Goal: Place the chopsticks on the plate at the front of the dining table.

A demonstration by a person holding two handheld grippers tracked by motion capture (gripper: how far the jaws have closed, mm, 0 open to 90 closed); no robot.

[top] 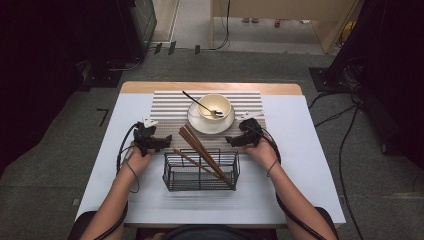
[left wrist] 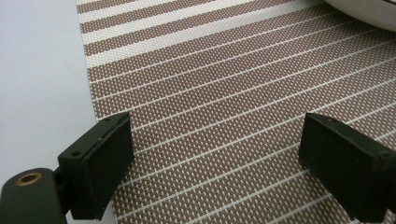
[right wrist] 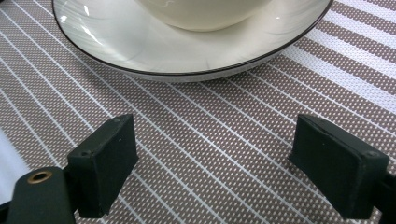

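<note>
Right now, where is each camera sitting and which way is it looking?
High view: above the person's side of the table, looking forward and down; both forearms, left gripper and right gripper show.
Left gripper view: on the left gripper, facing the striped mat; two open jaws show.
Right gripper view: on the right gripper, facing the plate and bowl; open jaws show.
Shared: mat and plate.

Striped brown-and-white placemat lies flat across the far part of the surface. White plate with a dark rim sits on it. Cream bowl stands upright on the plate. A dark-handled spoon rests in the bowl, handle pointing far-left.
</note>
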